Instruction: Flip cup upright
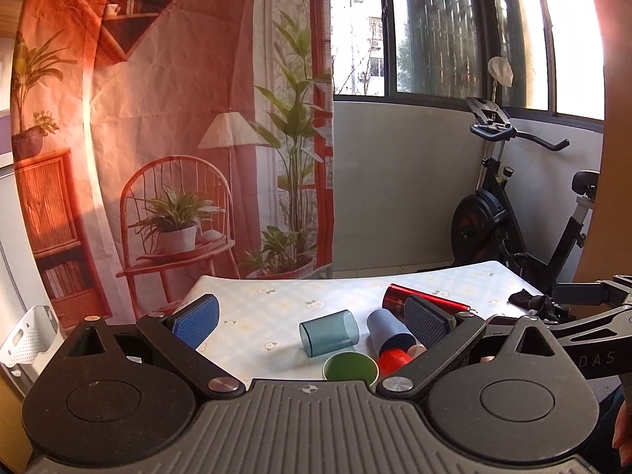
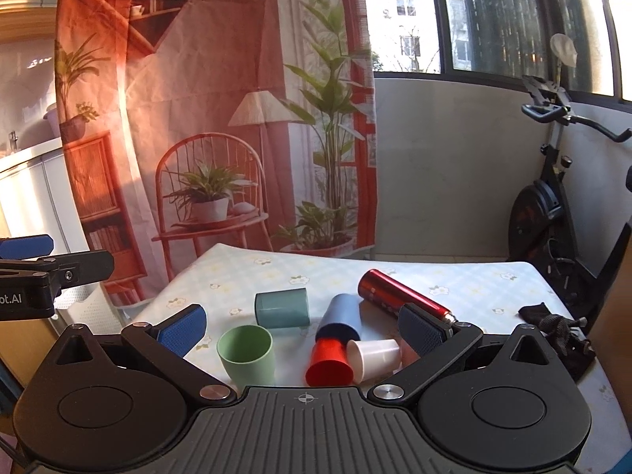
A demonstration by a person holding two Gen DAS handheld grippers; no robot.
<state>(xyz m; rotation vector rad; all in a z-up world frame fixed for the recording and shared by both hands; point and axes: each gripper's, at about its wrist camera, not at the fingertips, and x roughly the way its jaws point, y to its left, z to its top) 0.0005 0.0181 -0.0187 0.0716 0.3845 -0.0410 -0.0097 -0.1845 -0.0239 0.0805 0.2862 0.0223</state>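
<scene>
Several cups lie on the flowered tablecloth (image 2: 276,268). A teal translucent cup (image 2: 281,308) lies on its side, also in the left wrist view (image 1: 328,332). A green cup (image 2: 245,355) stands upright, also in the left wrist view (image 1: 350,367). A blue cup (image 2: 342,316), a red cup (image 2: 330,363) and a white cup (image 2: 375,357) lie tipped over together. My right gripper (image 2: 302,330) is open and empty above the cups. My left gripper (image 1: 312,316) is open and empty, held above the near table edge.
A red metal bottle (image 2: 403,296) lies on its side behind the cups. A black cloth (image 2: 553,324) sits at the table's right edge. An exercise bike (image 2: 553,205) stands at the right, a printed curtain (image 2: 217,118) behind, a white basket (image 1: 27,339) left.
</scene>
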